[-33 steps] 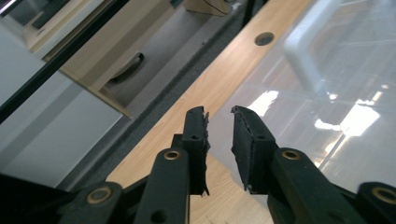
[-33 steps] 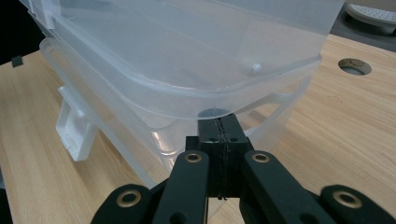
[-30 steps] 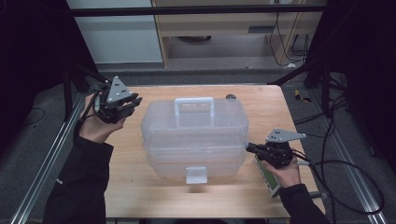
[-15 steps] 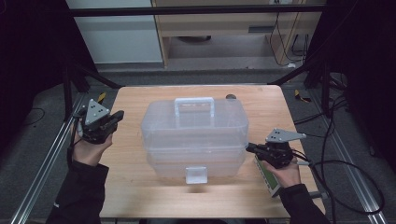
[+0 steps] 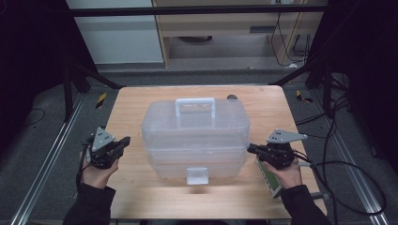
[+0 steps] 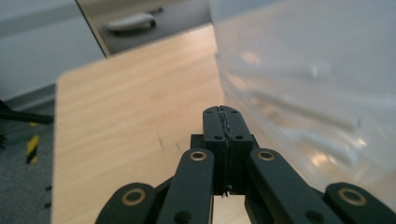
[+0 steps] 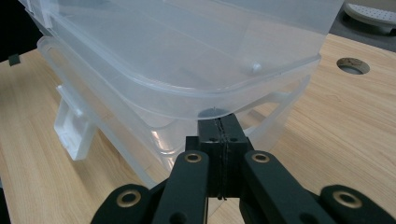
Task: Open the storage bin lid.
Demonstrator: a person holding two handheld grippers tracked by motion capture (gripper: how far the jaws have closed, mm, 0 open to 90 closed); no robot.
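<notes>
Lowered beside one clear box, left gripper — like right gripper — jaws together, empty.

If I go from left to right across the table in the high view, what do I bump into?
Left claw → clear box → right claw → green-edged gadget lying under the right hand.

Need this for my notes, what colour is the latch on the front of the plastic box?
White, on the clear storage box; the latch shows best in the high view.
</notes>
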